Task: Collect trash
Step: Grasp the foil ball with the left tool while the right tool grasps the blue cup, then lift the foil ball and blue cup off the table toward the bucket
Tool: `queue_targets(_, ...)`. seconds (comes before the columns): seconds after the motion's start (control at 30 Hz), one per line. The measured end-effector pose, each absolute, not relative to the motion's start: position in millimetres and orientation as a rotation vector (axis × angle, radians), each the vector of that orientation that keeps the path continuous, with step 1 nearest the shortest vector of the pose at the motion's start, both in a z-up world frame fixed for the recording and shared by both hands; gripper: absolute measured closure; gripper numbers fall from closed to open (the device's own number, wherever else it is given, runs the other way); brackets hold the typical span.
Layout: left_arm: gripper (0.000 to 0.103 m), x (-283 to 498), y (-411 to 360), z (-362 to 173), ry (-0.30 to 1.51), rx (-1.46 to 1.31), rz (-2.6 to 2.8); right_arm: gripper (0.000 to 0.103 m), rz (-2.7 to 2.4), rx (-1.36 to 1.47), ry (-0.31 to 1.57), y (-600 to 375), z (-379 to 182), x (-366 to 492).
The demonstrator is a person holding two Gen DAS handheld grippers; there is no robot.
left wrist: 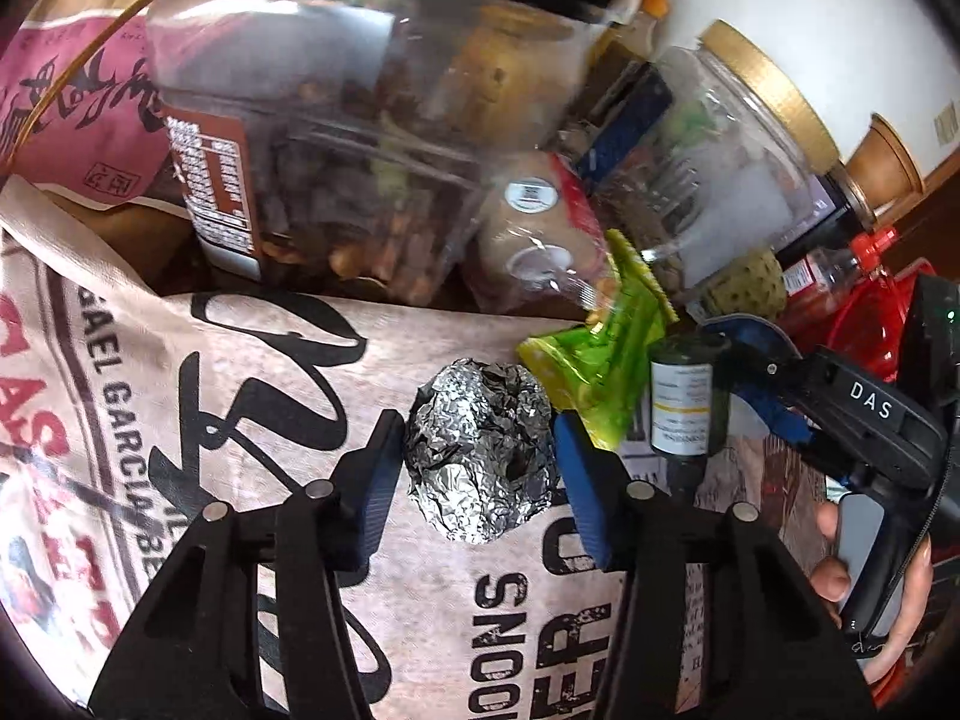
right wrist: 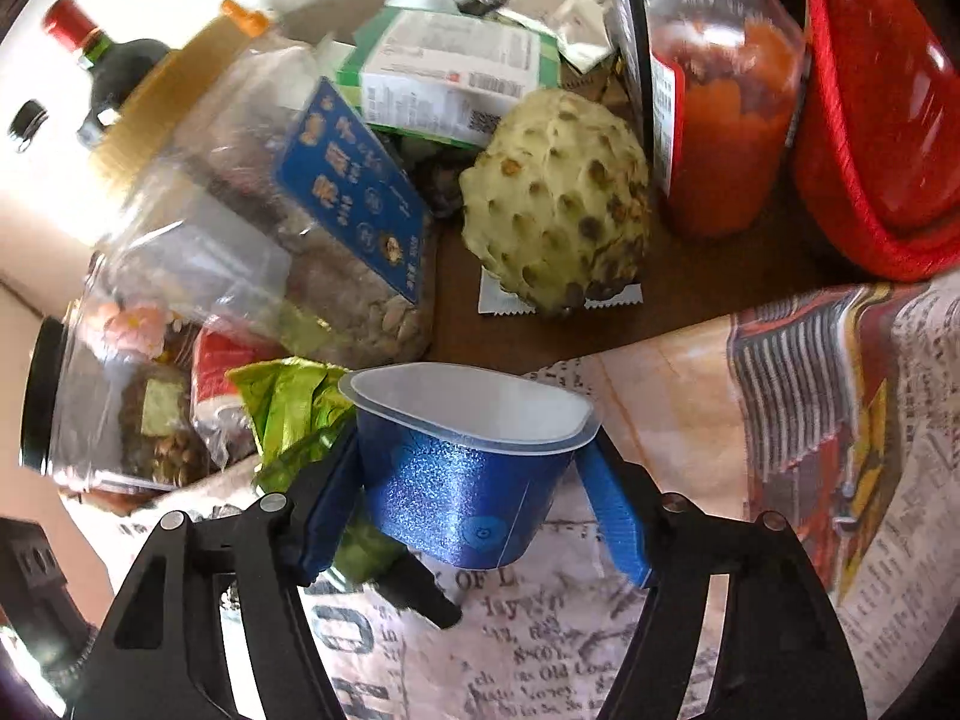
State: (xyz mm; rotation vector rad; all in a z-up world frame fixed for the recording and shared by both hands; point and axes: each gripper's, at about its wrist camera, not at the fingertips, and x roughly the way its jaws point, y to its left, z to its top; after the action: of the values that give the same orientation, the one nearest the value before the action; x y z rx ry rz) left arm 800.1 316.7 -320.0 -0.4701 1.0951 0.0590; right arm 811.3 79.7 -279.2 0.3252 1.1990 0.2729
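Foil ball and blue cup, each gripped by 1 of the 2 grippers

The crumpled foil ball (left wrist: 480,450) lies on the printed cloth (left wrist: 240,420), clamped between the left gripper's (left wrist: 477,468) blue pads. The empty blue cup (right wrist: 468,468) sits tilted on the newsprint cloth (right wrist: 750,450), pinched by the right gripper (right wrist: 480,516). A green wrapper (right wrist: 294,414) lies just beside it; jars (left wrist: 336,138), a knobbly fruit (right wrist: 564,204) and a red basket (right wrist: 870,120) stand behind.
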Motion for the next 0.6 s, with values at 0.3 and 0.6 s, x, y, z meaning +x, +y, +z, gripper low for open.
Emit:
queue_targets(0.3,0.061,777,278,-281,1.054,-0.340,0.095,0.037,0.320,0.270,1.093,49,-229,766)
queue_targets(0.6,0.061,727,225,-199,0.933,-0.271,0.107,0.037,0.398,0.215,0.971,-10,-176,711)
